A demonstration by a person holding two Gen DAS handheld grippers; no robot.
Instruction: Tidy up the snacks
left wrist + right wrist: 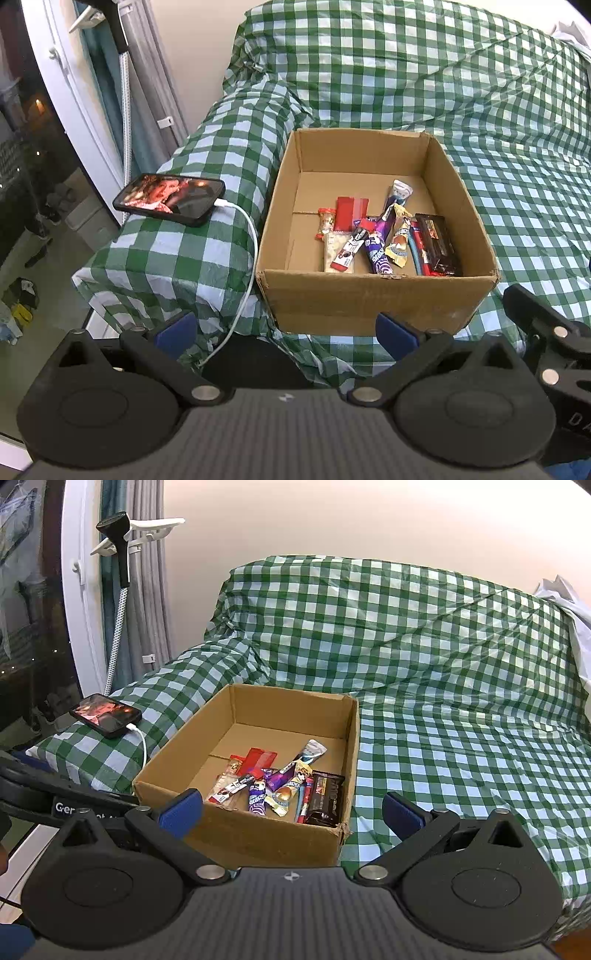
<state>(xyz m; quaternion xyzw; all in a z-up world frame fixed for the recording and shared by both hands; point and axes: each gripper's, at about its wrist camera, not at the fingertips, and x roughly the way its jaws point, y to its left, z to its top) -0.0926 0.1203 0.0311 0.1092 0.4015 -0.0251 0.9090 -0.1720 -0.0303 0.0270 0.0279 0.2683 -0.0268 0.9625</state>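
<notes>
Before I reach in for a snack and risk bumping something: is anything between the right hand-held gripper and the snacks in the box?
Only the cardboard box's near wall stands between the open right hand-held gripper and the snacks. The box top is open, so going over the wall looks clear.

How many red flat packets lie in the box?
1 plain red packet lies toward the back of the box, behind the pile of other snacks. Some wrappers overlap, so another may be hidden.
</notes>
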